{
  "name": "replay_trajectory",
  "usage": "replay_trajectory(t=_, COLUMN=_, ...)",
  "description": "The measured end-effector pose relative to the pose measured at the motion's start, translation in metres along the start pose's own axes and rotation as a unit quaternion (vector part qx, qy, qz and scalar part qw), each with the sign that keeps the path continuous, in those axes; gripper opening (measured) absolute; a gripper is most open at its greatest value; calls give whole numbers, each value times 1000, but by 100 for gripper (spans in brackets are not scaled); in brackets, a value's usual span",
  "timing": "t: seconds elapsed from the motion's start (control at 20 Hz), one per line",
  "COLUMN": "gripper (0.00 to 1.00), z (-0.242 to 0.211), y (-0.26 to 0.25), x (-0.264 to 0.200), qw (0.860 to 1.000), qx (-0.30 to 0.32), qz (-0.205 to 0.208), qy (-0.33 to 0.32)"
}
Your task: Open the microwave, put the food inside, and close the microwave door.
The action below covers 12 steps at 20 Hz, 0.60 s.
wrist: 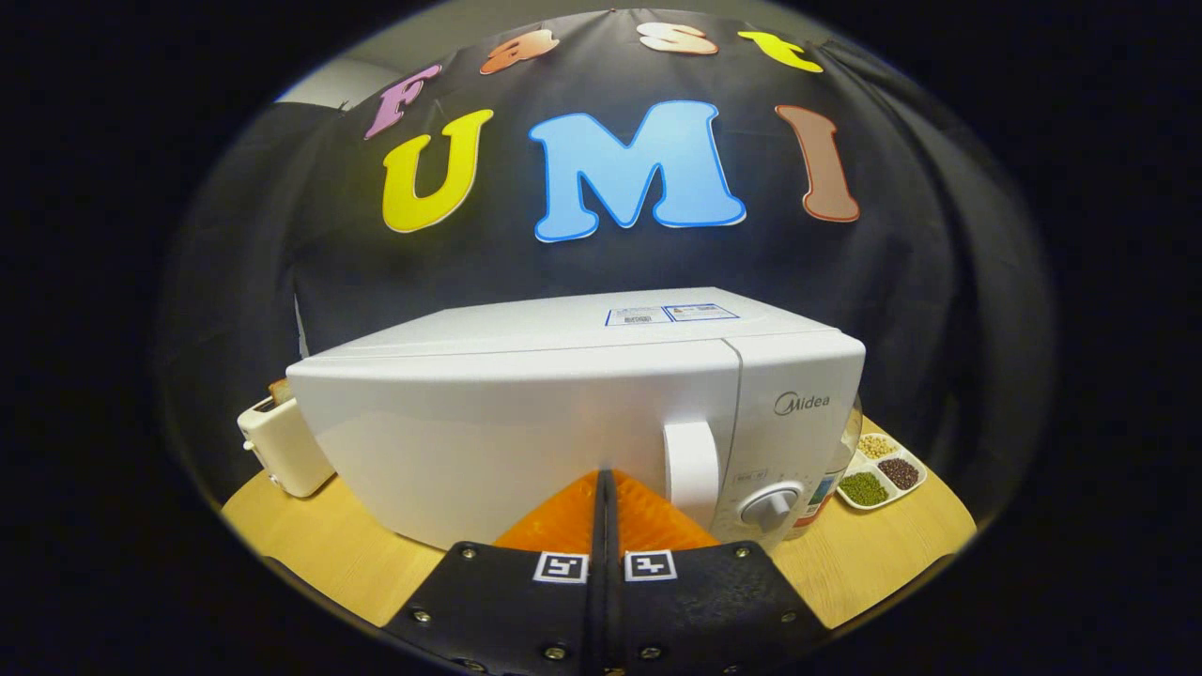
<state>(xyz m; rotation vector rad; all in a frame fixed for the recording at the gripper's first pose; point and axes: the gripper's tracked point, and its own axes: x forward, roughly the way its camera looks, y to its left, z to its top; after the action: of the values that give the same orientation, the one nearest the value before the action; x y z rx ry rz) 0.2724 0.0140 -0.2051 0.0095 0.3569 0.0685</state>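
Gripper view. Gripper (606, 483) fingers pressed together, no gap between the tips, nothing held; tips aimed at the lower front of the microwave (563, 413), just short of the door. Microwave sits mid-table on the round wooden table (329, 545), white, door flush with the body, so the opening step looks not yet done. Door handle (692, 469) is a pale vertical loop at the door's right edge, just right of the fingertips; control knob (770, 507) sits below and right of it on the panel. Likely trouble: with the fingers this tight together they cannot take the handle, and a push would only press on the door; they would need to part or hook behind the loop. A pull on the handle off-line could drag the whole microwave toward the table's near edge. Toaster (282, 451) stands at the microwave's left end near the table's left edge; a bottle (831, 479) is tucked against the right side, and a divided dish of beans (883, 469) lies near the right edge. Which item is the food to go inside I cannot tell.
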Motion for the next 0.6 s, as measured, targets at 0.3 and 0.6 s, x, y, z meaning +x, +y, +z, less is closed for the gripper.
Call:
replay_trajectory(t=0.3, gripper=0, z=29, y=-15, x=-33, qw=999, qx=12, qz=-24, qy=-28)
replay_trajectory(t=0.6, gripper=0, z=65, y=-11, x=-112, qw=995, qx=-4, qz=-44, qy=-84)
